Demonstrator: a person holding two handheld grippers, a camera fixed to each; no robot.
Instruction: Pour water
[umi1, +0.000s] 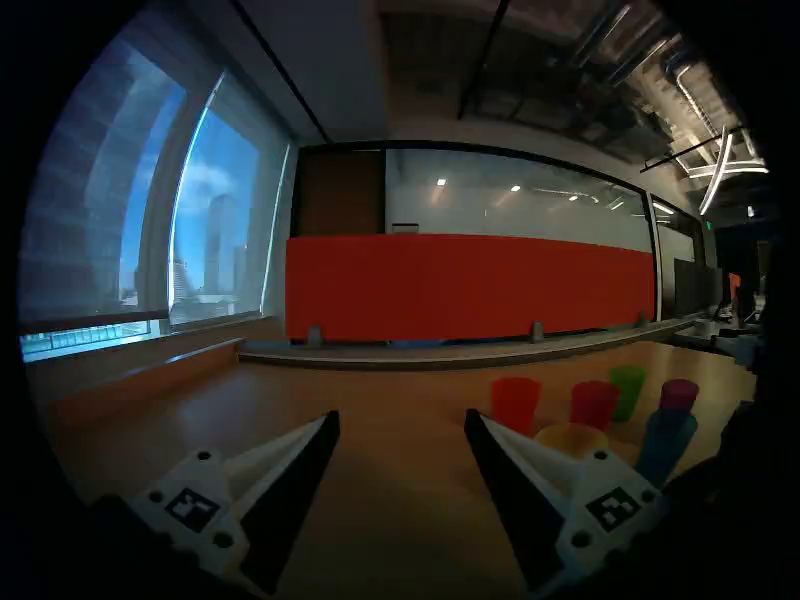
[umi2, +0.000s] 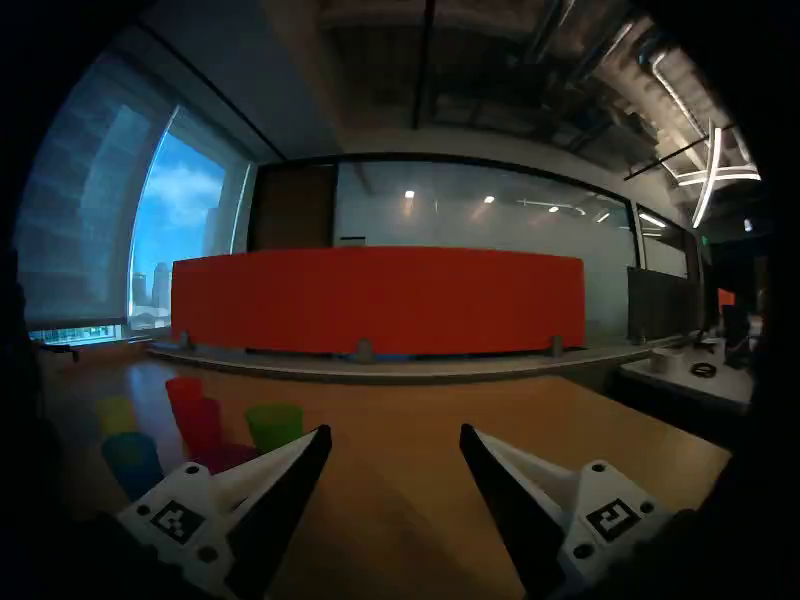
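Several coloured plastic cups stand in a cluster on the wooden table (umi1: 400, 400). In the left gripper view they sit to the right: an orange cup (umi1: 515, 400), a red cup (umi1: 593, 403), a green cup (umi1: 628, 388), a purple cup (umi1: 679, 395), a yellow cup (umi1: 570, 438) and a blue cup (umi1: 665, 442). My left gripper (umi1: 400, 415) is open and holds nothing, just left of the cluster. In the right gripper view the cups lie to the left: orange cup (umi2: 183, 392), red cup (umi2: 200, 425), green cup (umi2: 273, 425), yellow cup (umi2: 116, 413), blue cup (umi2: 130, 460). My right gripper (umi2: 394, 430) is open and holds nothing.
A red partition (umi1: 470, 285) runs along the table's far edge, with a glass wall behind it. Large windows (umi1: 205, 240) lie to the left. A second desk (umi2: 690, 375) with small items stands at the right, beyond the table's edge.
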